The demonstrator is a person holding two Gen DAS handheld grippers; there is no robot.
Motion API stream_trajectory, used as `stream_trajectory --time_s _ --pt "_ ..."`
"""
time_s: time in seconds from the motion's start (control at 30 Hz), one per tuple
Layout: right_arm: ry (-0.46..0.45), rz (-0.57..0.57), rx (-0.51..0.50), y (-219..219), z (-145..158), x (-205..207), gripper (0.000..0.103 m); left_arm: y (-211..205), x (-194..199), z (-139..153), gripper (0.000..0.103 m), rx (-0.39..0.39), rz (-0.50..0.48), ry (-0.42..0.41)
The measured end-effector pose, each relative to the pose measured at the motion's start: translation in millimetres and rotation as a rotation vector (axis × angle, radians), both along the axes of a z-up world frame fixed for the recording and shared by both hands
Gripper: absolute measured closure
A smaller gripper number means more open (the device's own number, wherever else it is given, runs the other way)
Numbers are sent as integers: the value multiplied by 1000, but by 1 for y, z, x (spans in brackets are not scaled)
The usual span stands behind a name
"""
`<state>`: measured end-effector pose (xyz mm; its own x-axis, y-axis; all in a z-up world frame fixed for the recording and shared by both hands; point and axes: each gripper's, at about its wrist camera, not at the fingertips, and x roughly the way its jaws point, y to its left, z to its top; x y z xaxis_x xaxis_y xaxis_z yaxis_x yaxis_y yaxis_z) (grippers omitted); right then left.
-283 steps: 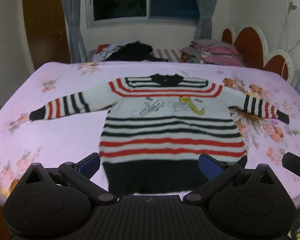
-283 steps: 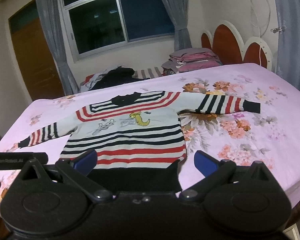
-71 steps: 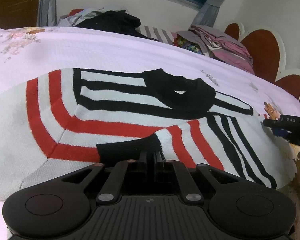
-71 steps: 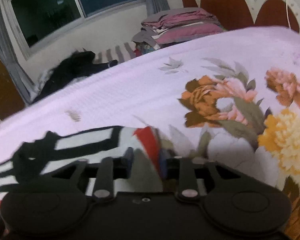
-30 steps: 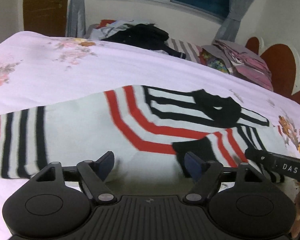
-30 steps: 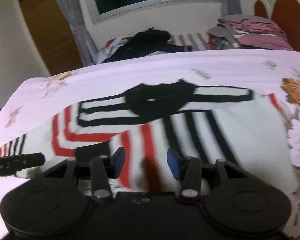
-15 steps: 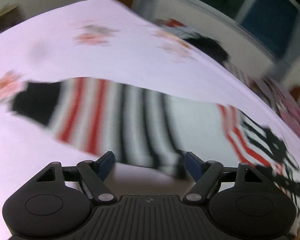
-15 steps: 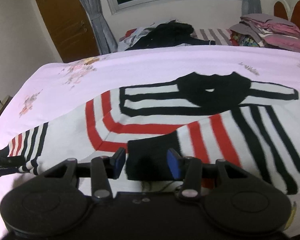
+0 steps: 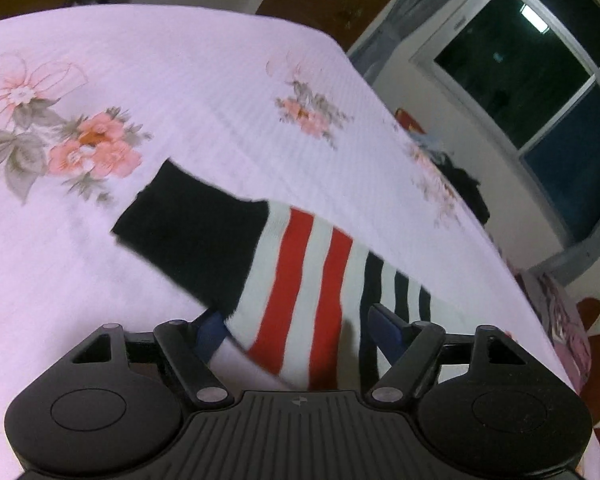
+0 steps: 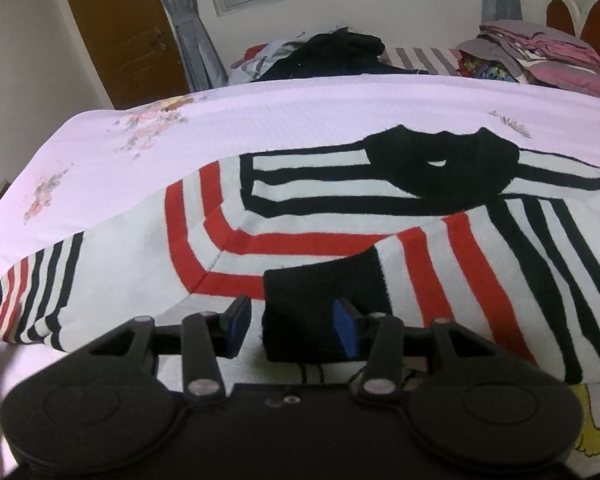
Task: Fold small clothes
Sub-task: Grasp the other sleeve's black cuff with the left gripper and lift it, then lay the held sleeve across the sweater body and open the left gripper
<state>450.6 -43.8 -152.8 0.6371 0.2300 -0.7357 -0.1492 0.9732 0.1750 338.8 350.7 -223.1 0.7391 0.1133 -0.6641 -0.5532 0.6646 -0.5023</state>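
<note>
Knit striped sweater [image 10: 340,216] flat on ribbed floral bedspread [image 9: 220,80], left gripper [image 9: 296,326] jaws apart astride striped sleeve [image 9: 300,264], right gripper [image 10: 292,320] jaws apart over folded black cuff [image 10: 324,296].

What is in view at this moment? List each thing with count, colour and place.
sweater: 1, white with red and black stripes, flat on the bed, right sleeve folded across the chest
left sleeve: 1, striped with black cuff, stretched out on the bed
bed: 1, pink floral cover
clothes pile: 1, dark, far edge
folded stack: 1, pink and grey, by the headboard
left claw: 1, black, open around the left sleeve
right claw: 1, black, open over the folded cuff
</note>
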Motion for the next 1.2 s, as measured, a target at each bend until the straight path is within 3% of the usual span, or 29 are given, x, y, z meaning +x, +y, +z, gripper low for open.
stream_trajectory --time_s 0.03,0.1,0.13,0.23,0.33,0.57,0.73,0.93,1.0,1.07,1.13,1.2 --pt "0 -4 -1 0 0 0 58 2 4 -2 56 0 5 -3" --pt "-7 -11 -5 -2 1 1 60 11 11 -9 90 -30 40 1" --pt "-14 -15 -14 -2 2 0 61 14 10 -9 93 -39 54 0" --pt "-48 -43 -34 -6 6 -3 67 11 12 -2 97 -10 48 -31" --pt "32 -67 -48 -12 -10 5 66 -6 22 18 97 24 -18 -87" --pt "-35 -75 49 -31 11 -2 64 -97 67 76 97 89 -310 -222" --pt "-65 -128 70 -69 28 -15 63 -192 99 91 97 53 -537 -283" --pt "-62 -220 79 -126 33 -37 58 -307 122 64 97 53 -792 -239" --pt "-46 -235 71 -139 30 -41 58 -335 128 48 97 44 -882 -152" --pt "-27 -242 81 -149 27 -45 57 -357 124 39 97 91 -946 -78" --pt "-21 -241 98 -154 25 -47 53 -364 114 40 86 137 -966 -65" --pt "-30 -235 103 -154 26 -48 47 -360 107 44 28 147 -935 -73"
